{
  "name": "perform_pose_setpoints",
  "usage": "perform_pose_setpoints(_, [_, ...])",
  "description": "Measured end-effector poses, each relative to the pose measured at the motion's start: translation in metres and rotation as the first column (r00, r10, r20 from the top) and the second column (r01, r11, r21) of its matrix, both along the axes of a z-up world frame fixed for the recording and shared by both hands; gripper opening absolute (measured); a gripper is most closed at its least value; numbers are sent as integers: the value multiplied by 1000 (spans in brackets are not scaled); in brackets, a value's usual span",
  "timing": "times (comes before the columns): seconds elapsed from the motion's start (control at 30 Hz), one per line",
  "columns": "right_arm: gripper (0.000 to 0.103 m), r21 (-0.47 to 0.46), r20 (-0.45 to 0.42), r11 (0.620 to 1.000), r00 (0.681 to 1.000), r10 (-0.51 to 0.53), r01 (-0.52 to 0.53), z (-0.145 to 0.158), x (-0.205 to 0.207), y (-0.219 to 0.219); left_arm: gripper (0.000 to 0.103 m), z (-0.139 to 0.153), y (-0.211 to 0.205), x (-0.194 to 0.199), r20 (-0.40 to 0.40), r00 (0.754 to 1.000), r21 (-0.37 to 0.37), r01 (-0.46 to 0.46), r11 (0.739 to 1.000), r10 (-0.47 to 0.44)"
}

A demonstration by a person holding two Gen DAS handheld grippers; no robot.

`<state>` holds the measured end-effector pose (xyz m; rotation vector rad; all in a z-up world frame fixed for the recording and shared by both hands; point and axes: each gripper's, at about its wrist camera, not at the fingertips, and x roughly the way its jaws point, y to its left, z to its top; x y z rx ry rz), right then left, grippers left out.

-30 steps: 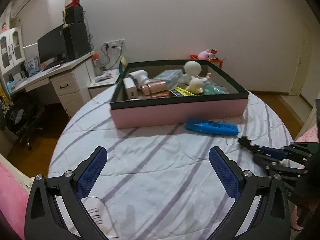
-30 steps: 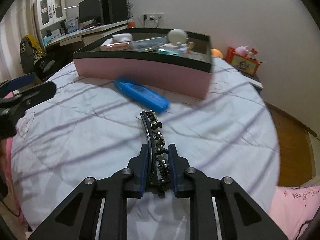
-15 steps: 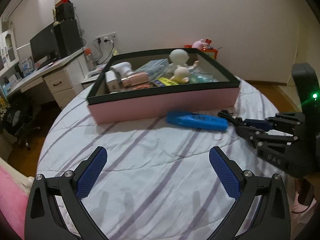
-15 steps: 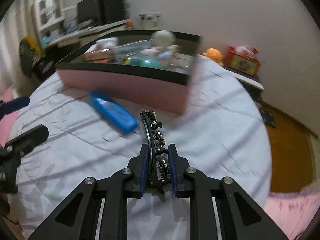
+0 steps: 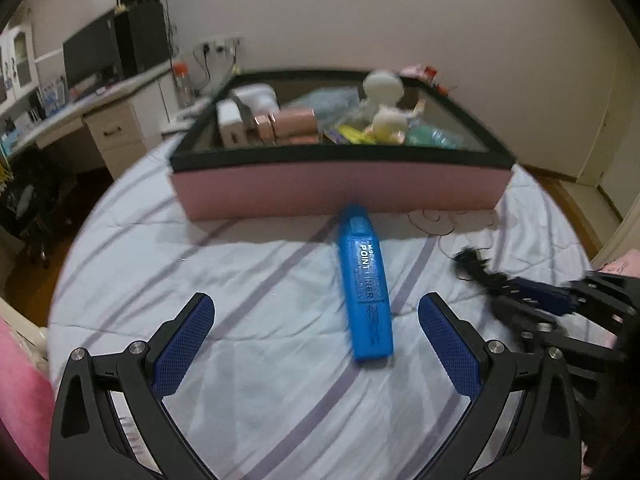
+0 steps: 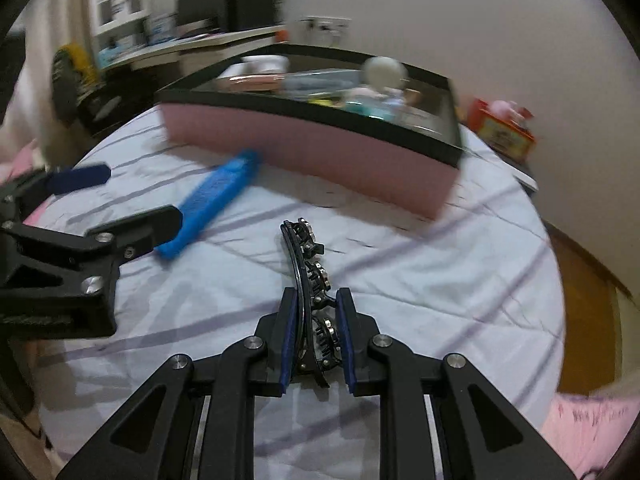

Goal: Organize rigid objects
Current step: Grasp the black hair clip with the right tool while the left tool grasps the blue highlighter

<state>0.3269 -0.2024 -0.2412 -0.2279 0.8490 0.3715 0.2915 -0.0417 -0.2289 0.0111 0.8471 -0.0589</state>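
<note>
A blue "Point Liner" marker case (image 5: 365, 285) lies on the striped bedsheet, its far end against the pink box (image 5: 340, 192); it also shows in the right wrist view (image 6: 212, 202). My left gripper (image 5: 316, 338) is open, its near end of the case lying between the fingers. My right gripper (image 6: 316, 336) is shut on a black studded hair clip (image 6: 306, 264), held just above the sheet; it shows at the right of the left wrist view (image 5: 532, 296). The pink box (image 6: 316, 152) holds dolls, a pink case and other items.
The bed's round sheet (image 5: 256, 276) drops off on all sides. A desk with monitor and speaker (image 5: 116, 48) stands far left. A red toy box (image 6: 504, 132) sits beyond the bed at right. A loose thin cord (image 5: 436, 220) lies by the box.
My left gripper has moved forward and right, so the blue case now lies between its fingers. My right gripper, still holding the clip, has shifted slightly.
</note>
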Motion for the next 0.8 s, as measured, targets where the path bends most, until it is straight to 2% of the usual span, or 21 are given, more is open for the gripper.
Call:
perform_pose_setpoints(0.13, [19, 11, -2, 1000, 1000, -27, 27, 0, 2, -8, 101, -13, -14, 24, -61, 998, 31, 7, 999, -5])
perform_pose_setpoints(0.2, [19, 15, -1, 999, 1000, -29, 29, 0, 3, -10, 92, -17, -20, 28, -70, 997, 51, 28, 998, -24])
perform_pose_setpoints(0.23, [19, 17, 3, 999, 999, -33, 33, 0, 1, -11, 83, -15, -23, 28, -62, 997, 44, 49, 998, -47])
perform_pose_setpoints(0.27, [19, 21, 4, 999, 999, -37, 37, -1, 1, -12, 68, -14, -24, 28, -57, 996, 38, 64, 997, -62])
perform_pose_setpoints(0.3, [19, 26, 6, 999, 999, -41, 41, -1, 0, -12, 62, -13, -25, 27, -50, 996, 30, 81, 996, -79])
perform_pose_setpoints(0.37, [20, 38, 11, 998, 998, -54, 54, -2, 2, -11, 27, -10, -27, 24, -34, 994, 24, 100, 995, -99])
perform_pose_setpoints(0.53, [20, 24, 29, 997, 997, -68, 67, -3, 6, -5, 27, -9, -27, 21, -27, 992, 3, 120, 993, -120])
perform_pose_setpoints(0.8, [21, 5, 49, 997, 995, -82, 82, -3, 2, -2, 27, -11, -28, 22, -38, 991, 8, 129, 992, -129])
